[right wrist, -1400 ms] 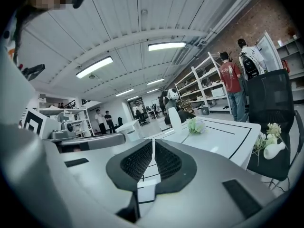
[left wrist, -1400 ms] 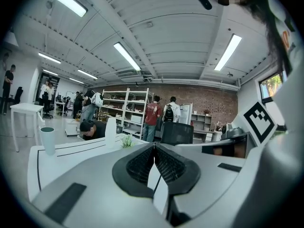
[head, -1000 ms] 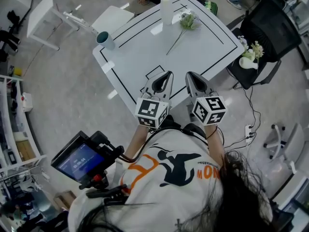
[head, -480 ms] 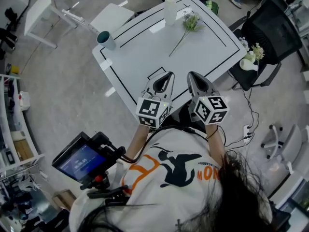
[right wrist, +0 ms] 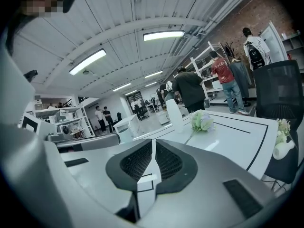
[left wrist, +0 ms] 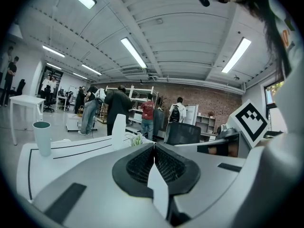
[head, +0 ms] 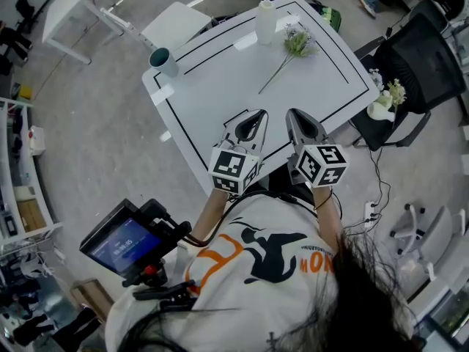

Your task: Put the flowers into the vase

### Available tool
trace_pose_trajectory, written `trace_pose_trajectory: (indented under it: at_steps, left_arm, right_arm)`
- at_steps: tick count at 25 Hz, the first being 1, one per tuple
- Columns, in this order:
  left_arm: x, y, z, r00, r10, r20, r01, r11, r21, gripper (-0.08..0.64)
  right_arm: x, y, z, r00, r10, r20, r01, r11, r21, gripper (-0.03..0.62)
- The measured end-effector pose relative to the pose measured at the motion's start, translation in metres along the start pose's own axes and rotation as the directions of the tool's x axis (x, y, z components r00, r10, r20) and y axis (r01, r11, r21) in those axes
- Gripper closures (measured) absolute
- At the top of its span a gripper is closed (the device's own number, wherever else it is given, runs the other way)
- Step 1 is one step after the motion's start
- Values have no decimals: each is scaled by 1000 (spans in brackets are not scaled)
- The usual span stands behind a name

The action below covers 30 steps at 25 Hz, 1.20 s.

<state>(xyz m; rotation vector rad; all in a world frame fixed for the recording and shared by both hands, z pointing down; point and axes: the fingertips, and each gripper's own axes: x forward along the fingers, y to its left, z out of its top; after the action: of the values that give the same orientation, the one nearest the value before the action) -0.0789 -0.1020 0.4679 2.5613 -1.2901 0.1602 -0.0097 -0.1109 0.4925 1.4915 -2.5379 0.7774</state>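
A pale green flower (head: pixel 296 43) with a long stem lies on the white table (head: pixel 220 86) toward its far side; it also shows in the right gripper view as the flower (right wrist: pixel 201 121). A tall white vase (head: pixel 264 20) stands upright at the far edge, just left of the flower, also seen as the vase (left wrist: pixel 118 131) and the vase (right wrist: pixel 174 114). My left gripper (head: pixel 256 114) and right gripper (head: pixel 292 113) hover side by side over the table's near edge. Both are shut with nothing between the jaws, well short of the flower.
A teal cup (head: pixel 162 59) stands at the table's left corner. A black chair (head: pixel 418 57) at the right holds a white vase with more flowers (head: pixel 386 103). Several people stand beyond the table by shelves (left wrist: pixel 118 108). A monitor on a rig (head: pixel 128 240) sits at my left.
Both grippers have eased forward a little over the table's near edge, still shut. The flower, vase and cup have not moved on the table.
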Motion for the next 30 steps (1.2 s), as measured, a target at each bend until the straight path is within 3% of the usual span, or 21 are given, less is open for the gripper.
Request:
trace_pose_trajectory:
  at_steps: [16,25,30]
  left_arm:
    - [95,21,11,993,120,0,-120,991,-60,549]
    - [102,42,1,972,234,-35,-236,967,-95,549]
    - [103,54,-8,960,271,-62,-276,957,-91,549]
  right_arm:
    - [82,-87,18,977,145,-157,-140,989,41,548]
    - [144,-116,-16,928,235,-289,-173,959,224,507]
    - [174,-126,-29,916,213,-339,-126,957,260,494]
